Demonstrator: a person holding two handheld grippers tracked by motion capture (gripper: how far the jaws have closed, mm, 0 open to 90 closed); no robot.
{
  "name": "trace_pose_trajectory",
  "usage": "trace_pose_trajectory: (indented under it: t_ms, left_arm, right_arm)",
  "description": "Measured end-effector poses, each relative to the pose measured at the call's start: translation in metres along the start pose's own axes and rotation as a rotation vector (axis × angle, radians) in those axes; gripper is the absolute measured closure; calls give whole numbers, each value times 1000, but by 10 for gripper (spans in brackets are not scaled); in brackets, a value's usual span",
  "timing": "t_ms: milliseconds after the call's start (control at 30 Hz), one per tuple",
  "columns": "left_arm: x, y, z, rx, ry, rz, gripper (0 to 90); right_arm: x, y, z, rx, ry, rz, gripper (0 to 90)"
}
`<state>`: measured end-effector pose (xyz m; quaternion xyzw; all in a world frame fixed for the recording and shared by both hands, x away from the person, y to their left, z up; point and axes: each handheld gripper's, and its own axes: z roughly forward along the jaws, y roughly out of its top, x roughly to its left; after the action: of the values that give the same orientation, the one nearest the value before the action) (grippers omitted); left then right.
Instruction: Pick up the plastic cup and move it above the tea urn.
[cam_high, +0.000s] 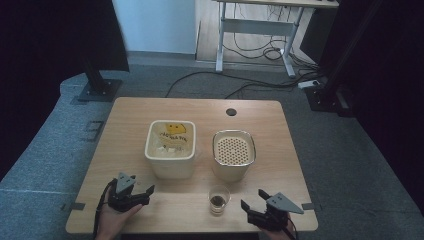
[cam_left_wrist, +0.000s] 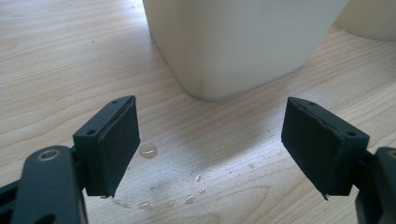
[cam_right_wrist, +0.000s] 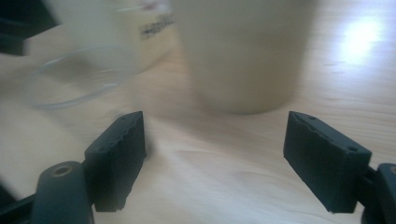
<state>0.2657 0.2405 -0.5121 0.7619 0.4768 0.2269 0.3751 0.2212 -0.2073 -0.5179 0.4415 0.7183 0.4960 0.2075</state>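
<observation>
Fingers (cam_left_wrist: 116, 144) frame droplets (cam_left_wrist: 148, 150) beside tub (cam_left_wrist: 233, 42)

Cream square tub (cam_high: 170, 148), open-topped, upright at mid-desk, holding a pale packet with yellow print. Just right of it, apart, a smaller cream container (cam_high: 234, 154), upright, topped by a perforated insert. In front of that, near the desk's front edge, a small clear glass (cam_high: 219, 199), upright, with a little dark matter at the bottom. Water droplets (cam_left_wrist: 148, 150) scattered on the wood just before the tub's corner.
</observation>
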Motion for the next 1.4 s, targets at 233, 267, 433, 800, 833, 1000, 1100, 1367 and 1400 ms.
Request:
trace_pose_trajectory:
  t_ms: [233,267,433,800,833,1000,1100,1367,1400]
  left_arm:
    - [-1,0,2,5,-5,2,192]
    - [-1,0,2,5,-7,1,192]
    - [-1,0,3,8,-11,-5,192]
    - [0,-2,5,18,-11,-9,192]
    - [0,-2,5,17,-10,-9,192]
    - [0,-2,4,17,-13,-14,192]
    - [1,-2,5,18,-13,-19,192]
    - [5,-3,6,22,-20,-30,192]
    - [5,-3,6,26,-21,-27,192]
  right_arm:
    - [28,0,19,34,123,-29,173]
    - [31,-1,21,44,129,-34,169]
    - [43,0,37,54,146,-47,165]
    - [61,4,62,70,115,-161,376]
    - [62,5,63,69,120,-168,389]
    - [63,18,57,28,128,-139,420]
    - [63,31,54,11,127,-97,427]
    - [74,103,43,-72,105,-96,433]
    - [73,117,45,-79,96,-80,434]
